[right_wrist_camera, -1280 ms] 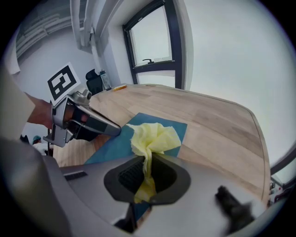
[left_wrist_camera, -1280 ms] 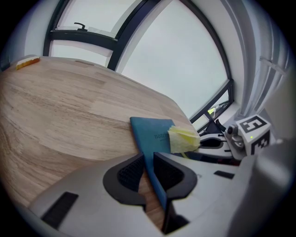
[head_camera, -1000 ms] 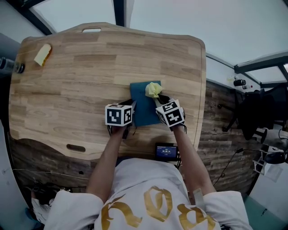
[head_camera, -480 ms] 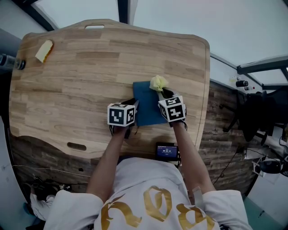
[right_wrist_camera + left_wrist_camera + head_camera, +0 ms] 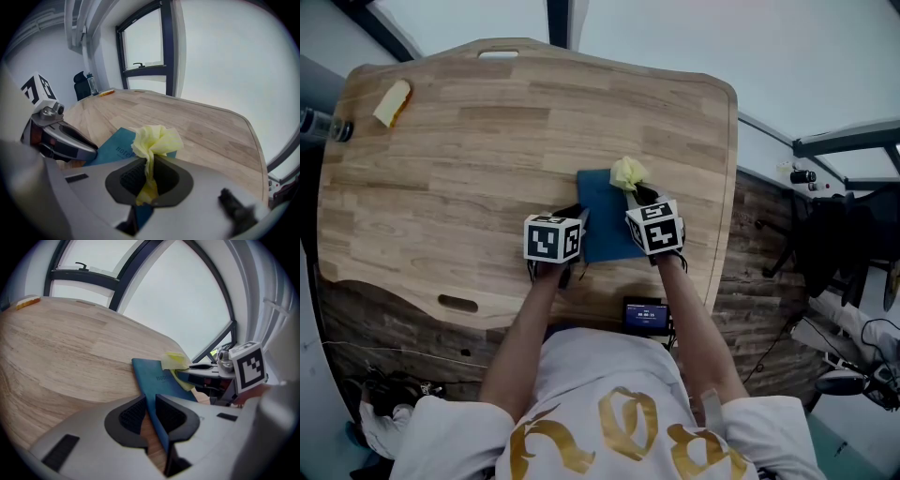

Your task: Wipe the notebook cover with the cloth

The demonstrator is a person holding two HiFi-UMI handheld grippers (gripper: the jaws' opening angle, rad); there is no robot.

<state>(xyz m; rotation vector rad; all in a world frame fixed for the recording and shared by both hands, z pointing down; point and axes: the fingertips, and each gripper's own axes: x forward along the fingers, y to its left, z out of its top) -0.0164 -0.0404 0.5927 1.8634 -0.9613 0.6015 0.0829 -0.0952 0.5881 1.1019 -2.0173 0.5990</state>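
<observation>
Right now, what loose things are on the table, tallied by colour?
Blue: 1, notebook
Yellow: 2, cloth and piece at the far left corner
Total: 3

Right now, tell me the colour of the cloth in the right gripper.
The cloth is pale yellow; see the right gripper view.

**Two grippers meet at a blue notebook (image 5: 605,216) on a wooden table (image 5: 469,159)**

The notebook lies flat on the table's near right part. The left gripper (image 5: 577,219) reaches its left edge, and the right gripper (image 5: 635,193) comes in over its right side. A bunched yellow cloth (image 5: 628,172) sits at the right gripper's tip, on the notebook's far right corner. A yellowish piece (image 5: 392,103) lies well apart at the table's far left corner. A small screen device (image 5: 645,315) sits at the near edge, by the person's white shirt (image 5: 609,375).
</observation>
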